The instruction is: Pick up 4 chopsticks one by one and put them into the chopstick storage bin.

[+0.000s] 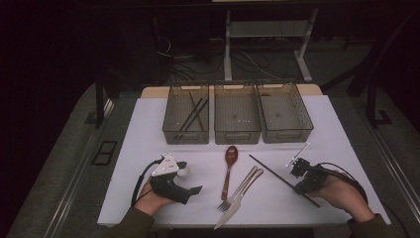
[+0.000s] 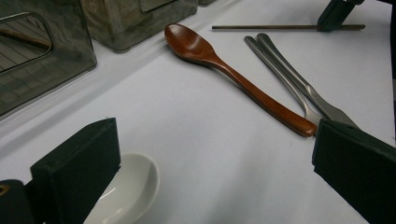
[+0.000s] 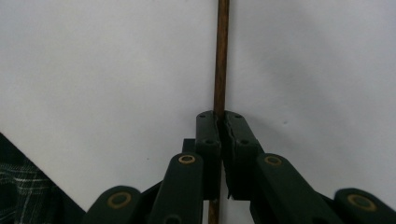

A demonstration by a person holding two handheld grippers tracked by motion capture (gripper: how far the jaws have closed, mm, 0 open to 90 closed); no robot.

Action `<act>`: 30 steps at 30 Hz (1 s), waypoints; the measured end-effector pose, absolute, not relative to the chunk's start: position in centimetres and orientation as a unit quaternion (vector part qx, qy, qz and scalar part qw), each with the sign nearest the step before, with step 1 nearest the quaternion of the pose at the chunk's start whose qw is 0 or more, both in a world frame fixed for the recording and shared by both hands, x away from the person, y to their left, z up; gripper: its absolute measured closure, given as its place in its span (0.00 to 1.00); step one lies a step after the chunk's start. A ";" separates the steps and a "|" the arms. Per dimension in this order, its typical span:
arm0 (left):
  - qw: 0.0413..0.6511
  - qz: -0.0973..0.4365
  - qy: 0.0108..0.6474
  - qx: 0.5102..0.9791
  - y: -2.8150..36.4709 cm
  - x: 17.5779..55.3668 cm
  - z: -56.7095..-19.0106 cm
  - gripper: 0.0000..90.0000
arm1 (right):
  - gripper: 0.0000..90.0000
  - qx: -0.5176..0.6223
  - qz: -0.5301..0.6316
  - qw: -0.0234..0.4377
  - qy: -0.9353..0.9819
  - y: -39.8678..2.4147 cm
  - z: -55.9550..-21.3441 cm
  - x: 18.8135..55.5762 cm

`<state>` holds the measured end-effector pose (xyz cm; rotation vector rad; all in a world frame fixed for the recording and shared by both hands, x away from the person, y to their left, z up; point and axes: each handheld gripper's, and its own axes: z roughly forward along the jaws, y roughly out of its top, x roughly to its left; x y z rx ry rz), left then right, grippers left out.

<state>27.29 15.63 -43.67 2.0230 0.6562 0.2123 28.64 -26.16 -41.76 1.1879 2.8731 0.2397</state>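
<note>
The right gripper [image 1: 298, 167] sat near the right front of the table [image 1: 148, 198], its jaws pressed together on a single dark chopstick [image 1: 277, 173]. The right gripper view showed the pads clamped around the brown stick [image 3: 221, 56], which ran straight out ahead of them over the white surface. From above, the stick lay slanted, its far end pointing toward the table's middle and its near end toward the front right corner; whether it had left the surface I could not tell.

The left gripper [image 1: 194, 190] rested near the front left, jaws spread wide with nothing between them, a small white ceramic spoon [image 2: 126, 191] just beside its left jaw.

Three trays stood in a row along the back edge. The left tray [image 1: 171, 130] already held other dark chopsticks [image 1: 193, 115], while the middle tray [image 1: 236, 136] and the right tray [image 1: 297, 133] looked empty. A wooden spoon [image 1: 229, 168], a fork [image 1: 237, 193] and a knife [image 1: 242, 198] lay at the front centre.

The step in hand looked like the pick-up of the chopstick, grip just made. The next move probably called for a clean lift, keeping the long stick clear of the fork and knife, then a carry across to the left tray, lining it up lengthwise before release.
</note>
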 end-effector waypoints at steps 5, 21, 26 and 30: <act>0.483 0.087 0.270 0.829 15.6 27.3 -43.7 0.00 | 0.94 0.388 0.110 0.016 0.915 -26.8 -41.3 28.9; 0.481 0.085 0.270 0.830 15.6 27.3 -43.8 0.00 | 0.94 0.389 0.270 0.020 0.881 -28.8 -40.1 29.7; 0.481 0.085 0.270 0.830 15.6 27.3 -43.7 0.00 | 0.94 0.393 0.320 0.027 0.862 -29.1 -40.0 30.2; 0.482 0.085 0.270 0.829 15.6 27.3 -43.8 0.00 | 0.94 0.397 0.360 0.031 0.844 -29.3 -40.0 30.7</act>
